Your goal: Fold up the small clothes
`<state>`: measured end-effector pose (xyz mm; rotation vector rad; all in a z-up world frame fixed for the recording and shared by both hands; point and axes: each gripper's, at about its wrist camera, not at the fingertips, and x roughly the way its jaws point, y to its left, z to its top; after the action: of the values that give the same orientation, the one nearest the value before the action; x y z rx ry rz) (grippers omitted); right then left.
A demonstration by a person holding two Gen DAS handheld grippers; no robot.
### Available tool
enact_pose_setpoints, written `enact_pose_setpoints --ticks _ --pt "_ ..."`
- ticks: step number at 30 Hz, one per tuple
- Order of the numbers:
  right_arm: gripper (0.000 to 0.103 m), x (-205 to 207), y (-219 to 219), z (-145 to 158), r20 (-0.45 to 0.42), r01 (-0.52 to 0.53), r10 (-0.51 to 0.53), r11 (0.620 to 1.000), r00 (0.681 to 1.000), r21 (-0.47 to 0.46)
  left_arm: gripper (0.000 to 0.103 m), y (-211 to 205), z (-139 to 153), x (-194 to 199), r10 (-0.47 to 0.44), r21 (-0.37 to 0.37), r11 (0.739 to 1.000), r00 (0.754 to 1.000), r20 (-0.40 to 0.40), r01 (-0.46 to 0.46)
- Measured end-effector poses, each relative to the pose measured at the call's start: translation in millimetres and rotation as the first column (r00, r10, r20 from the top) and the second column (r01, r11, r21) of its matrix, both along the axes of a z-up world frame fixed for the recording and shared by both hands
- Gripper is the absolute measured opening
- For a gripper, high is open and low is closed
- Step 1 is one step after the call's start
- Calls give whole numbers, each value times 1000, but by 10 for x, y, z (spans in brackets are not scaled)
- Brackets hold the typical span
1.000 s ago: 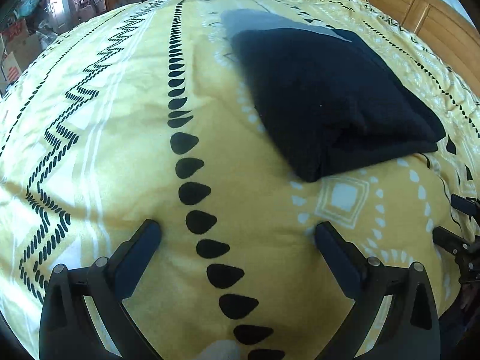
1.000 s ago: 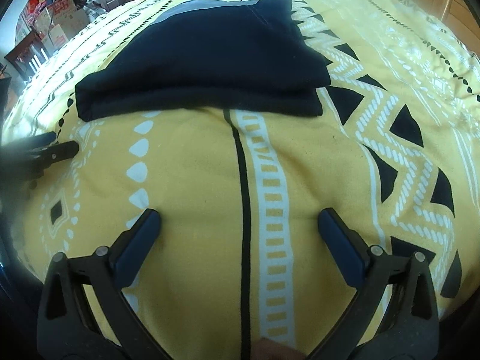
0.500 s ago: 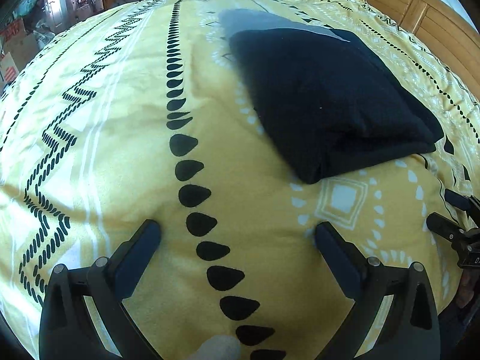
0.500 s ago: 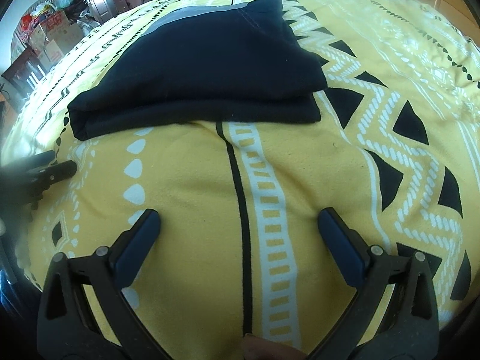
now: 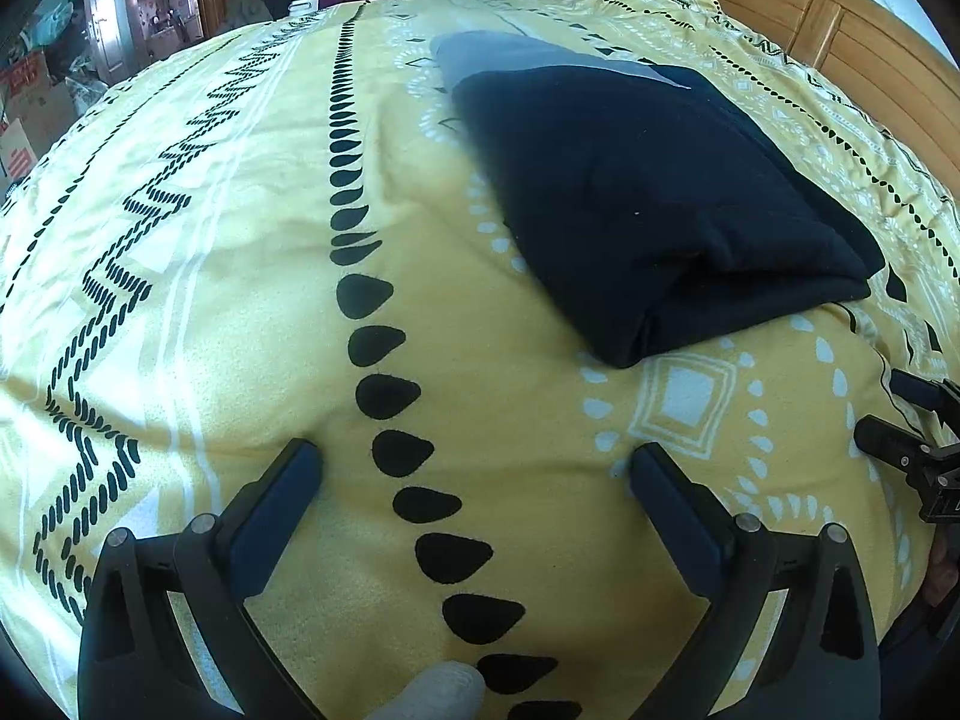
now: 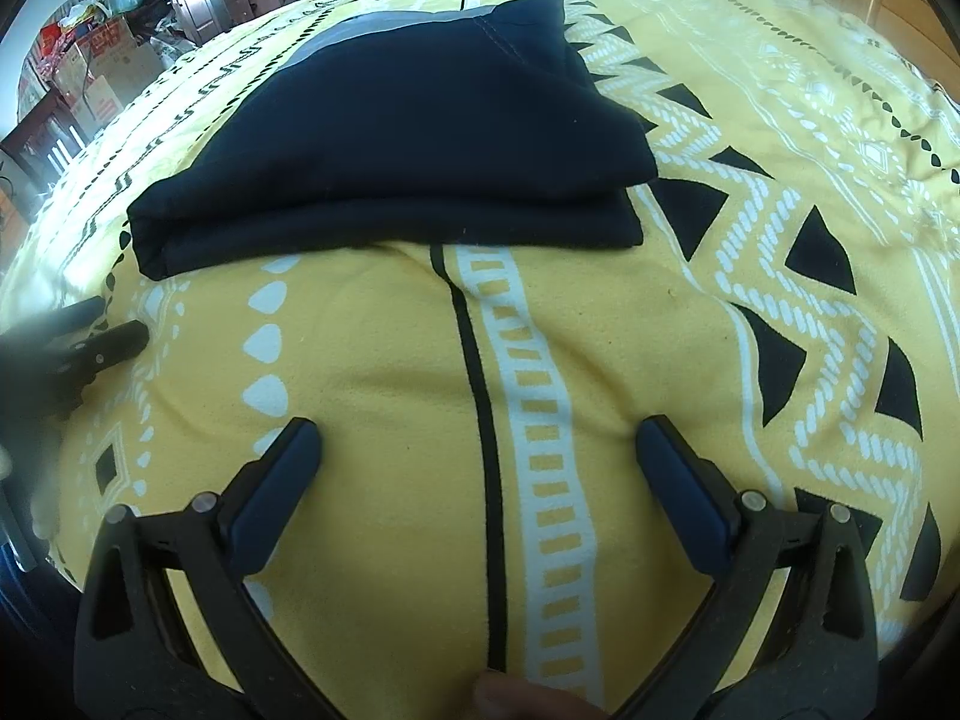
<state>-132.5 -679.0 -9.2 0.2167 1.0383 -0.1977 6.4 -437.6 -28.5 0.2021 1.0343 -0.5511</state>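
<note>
**Folded garment on the bed, both tongs empty**

Yellow patterned bedspread (image 5: 240,312) fills both views, with a wooden headboard (image 5: 840,36) at the far right, and cardboard boxes (image 6: 102,60) and a doorway off to the left. On the bedspread lies the dark garment (image 5: 648,204), already doubled into a thick, tidy rectangle with a grey panel showing at its far end. Its near edge shows stacked layers lying flat, and nothing trails out.

Judging from that shape, the folding of this piece looks finished or very nearly so. The next move would likely be either one more tidy-up press along the near edge, or lifting the bundle aside to make room for another piece; either calls for a reach forward, since both tongs are short of the cloth.

The left tongs (image 5: 474,462) hover low over bare bedspread, jaws spread wide, gripping nothing, with the garment ahead and to the right. The right tongs (image 6: 480,438) are likewise wide apart and empty, pointing straight at the garment's near edge. Each appears at the margin of the other's view, so they sit side by side.
</note>
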Motion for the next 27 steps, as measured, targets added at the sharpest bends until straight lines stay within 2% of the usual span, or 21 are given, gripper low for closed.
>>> enact_pose_setpoints --ticks 27 --pt "103 4 1 1 -2 0 0 1000 1000 -1 103 -2 -1 -18 3 -13 1000 1000 13 -3"
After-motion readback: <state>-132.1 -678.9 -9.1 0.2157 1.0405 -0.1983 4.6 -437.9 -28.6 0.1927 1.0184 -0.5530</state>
